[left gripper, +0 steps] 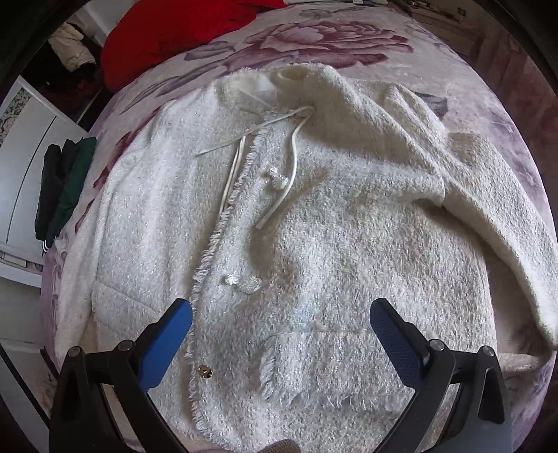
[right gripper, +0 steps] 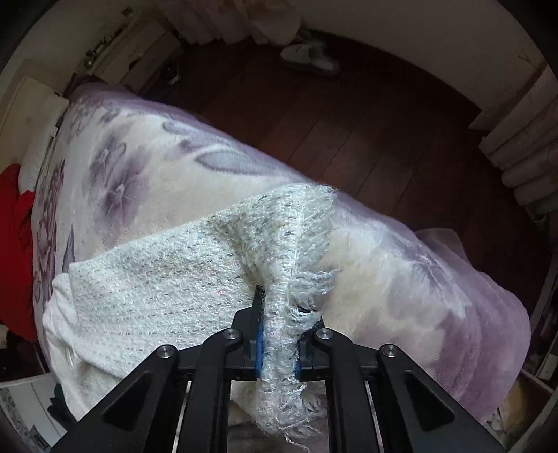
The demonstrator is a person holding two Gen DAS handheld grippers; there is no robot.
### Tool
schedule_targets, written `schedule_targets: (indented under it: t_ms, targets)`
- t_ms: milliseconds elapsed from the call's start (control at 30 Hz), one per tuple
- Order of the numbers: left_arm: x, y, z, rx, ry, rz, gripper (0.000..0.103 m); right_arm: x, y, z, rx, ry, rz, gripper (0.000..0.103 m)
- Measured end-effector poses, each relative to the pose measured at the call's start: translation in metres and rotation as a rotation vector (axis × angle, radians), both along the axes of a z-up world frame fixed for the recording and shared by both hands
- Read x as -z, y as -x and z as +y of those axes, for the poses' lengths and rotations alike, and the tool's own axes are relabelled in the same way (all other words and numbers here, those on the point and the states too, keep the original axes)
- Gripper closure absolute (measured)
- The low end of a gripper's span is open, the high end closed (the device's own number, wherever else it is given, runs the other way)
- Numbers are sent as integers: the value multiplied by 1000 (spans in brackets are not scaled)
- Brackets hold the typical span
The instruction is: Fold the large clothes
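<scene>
A large cream tweed jacket (left gripper: 314,226) with fringed edges, drawstrings and knot buttons lies flat, front up, on a bed. One sleeve (left gripper: 436,146) is folded across its upper right. My left gripper (left gripper: 279,313) is open and empty, hovering over the jacket's lower front, its blue pads (left gripper: 167,345) spread wide. In the right wrist view my right gripper (right gripper: 279,313) is shut on a fringed edge of the jacket (right gripper: 289,271), bunched between the fingers and lifted off the bed.
The bed carries a purple floral blanket (left gripper: 314,38). A red garment (left gripper: 167,31) lies at its far end. Dark green clothes (left gripper: 62,188) hang by a white wardrobe on the left. The bed edge drops to a dark wood floor (right gripper: 366,115) with slippers (right gripper: 310,55).
</scene>
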State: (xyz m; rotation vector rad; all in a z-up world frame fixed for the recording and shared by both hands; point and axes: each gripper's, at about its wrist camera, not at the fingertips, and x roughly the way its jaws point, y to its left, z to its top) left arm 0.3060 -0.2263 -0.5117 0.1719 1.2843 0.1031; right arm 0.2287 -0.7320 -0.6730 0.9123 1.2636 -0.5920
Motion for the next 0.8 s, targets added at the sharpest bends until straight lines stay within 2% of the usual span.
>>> schedule_targets:
  t_ms: [33,100,133,233,300,367,433,467,500,533,633,700,800]
  targets:
    - [2,1,0,0,4,14,0,14,0,-4,14,-60,31,64]
    - [5,2,0,-6,6,34,0,15,15,-3,89,-111,21,43]
    - [5,3,1,-6,5,42,0,13,26,-5,153,-124,-18,38]
    - [5,6,6,-7,0,57,0,15,65,1,357,-194,-109,30]
    - [9,-4,3,-15,-4,71,0,41,83,14,490,-336,-182,29]
    - [9,-6,8,-34,-4,79,0,56,85,30,519,-414,-212,29]
    - [7,-7,14,-50,6,75,0,75,65,43,539,-425,-273,29]
    - [5,-7,18,-56,7,69,0,77,56,46,542,-400,-283,30]
    - [3,-7,20,-59,9,64,0,73,50,51,558,-364,-299,51]
    - [1,-6,25,-65,15,59,0,71,38,55,571,-340,-353,94]
    - [-3,-6,40,-85,42,47,0,56,7,57,564,-285,-364,93]
    - [-5,-4,54,-100,61,34,0,24,-10,54,519,-211,-399,93]
    - [-9,-2,82,-129,83,15,0,-40,-40,57,392,-90,-467,93]
